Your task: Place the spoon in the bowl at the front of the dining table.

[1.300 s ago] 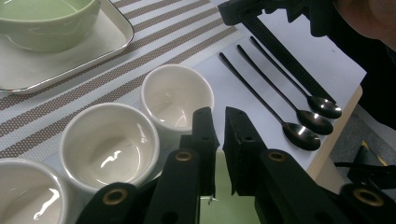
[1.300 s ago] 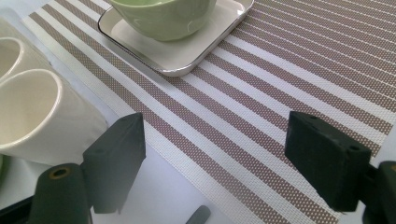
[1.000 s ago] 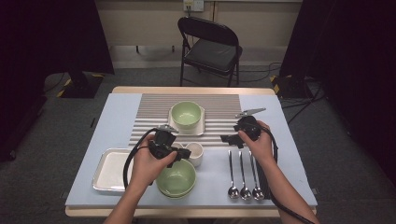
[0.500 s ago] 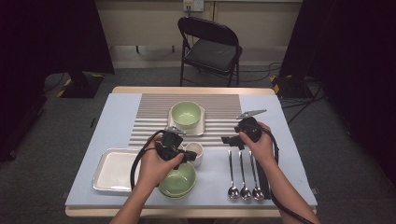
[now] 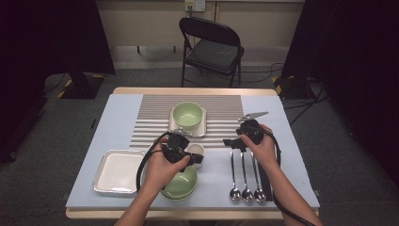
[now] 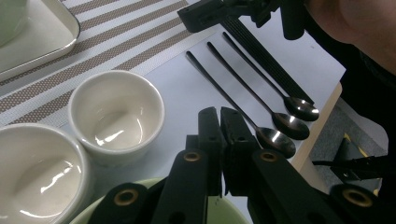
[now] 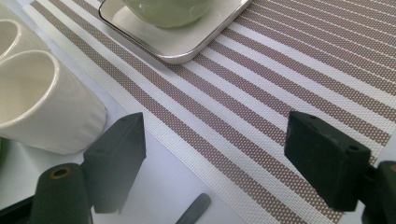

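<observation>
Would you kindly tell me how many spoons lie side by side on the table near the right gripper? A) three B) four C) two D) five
A: three spoons lie parallel on the light blue mat just below the right gripper, their bowls toward the table's near edge; the left gripper view shows the same three.

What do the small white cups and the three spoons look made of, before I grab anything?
The small white cups look like glazed ceramic: thick rounded rims and sharp glossy highlights inside. The three spoons look like polished metal, probably stainless steel: thin dark handles and mirror-bright bowls. Both finishes look smooth and possibly slippery.
</observation>
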`<state>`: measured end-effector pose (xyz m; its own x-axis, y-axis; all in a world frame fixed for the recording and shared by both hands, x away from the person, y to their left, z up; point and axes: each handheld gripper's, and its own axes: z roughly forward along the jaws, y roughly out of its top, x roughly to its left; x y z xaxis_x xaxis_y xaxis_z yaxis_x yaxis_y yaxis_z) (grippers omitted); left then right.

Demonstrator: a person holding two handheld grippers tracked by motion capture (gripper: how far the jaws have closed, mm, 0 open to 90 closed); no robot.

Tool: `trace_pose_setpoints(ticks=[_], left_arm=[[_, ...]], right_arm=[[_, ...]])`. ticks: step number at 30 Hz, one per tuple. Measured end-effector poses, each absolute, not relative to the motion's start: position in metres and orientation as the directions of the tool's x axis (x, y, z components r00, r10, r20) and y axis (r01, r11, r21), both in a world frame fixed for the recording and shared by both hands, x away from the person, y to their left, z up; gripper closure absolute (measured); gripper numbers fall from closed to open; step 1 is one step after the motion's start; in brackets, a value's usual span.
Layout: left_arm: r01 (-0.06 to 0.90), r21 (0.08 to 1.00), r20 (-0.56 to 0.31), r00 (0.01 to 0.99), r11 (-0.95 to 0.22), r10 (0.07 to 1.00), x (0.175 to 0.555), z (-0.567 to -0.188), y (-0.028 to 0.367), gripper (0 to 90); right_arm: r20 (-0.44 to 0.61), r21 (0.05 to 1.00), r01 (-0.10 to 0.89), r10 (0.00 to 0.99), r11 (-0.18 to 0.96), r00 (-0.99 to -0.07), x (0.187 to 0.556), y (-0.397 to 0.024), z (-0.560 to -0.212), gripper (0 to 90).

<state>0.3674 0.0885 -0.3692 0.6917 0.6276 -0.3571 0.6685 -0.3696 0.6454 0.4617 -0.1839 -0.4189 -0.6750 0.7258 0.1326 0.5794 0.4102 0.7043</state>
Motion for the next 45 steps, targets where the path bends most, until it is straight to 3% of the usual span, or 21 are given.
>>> trace_pose_setpoints(ticks=[45], left_arm=[[0.667, 0.624, -0.355, 0.707, -0.408, 0.612, 0.356, -0.385, 0.046, 89.2]], right_arm=[[0.133, 0.704, 0.575, 0.717, 0.418, -0.684, 0.457, -0.184, -0.425, 20.2]])
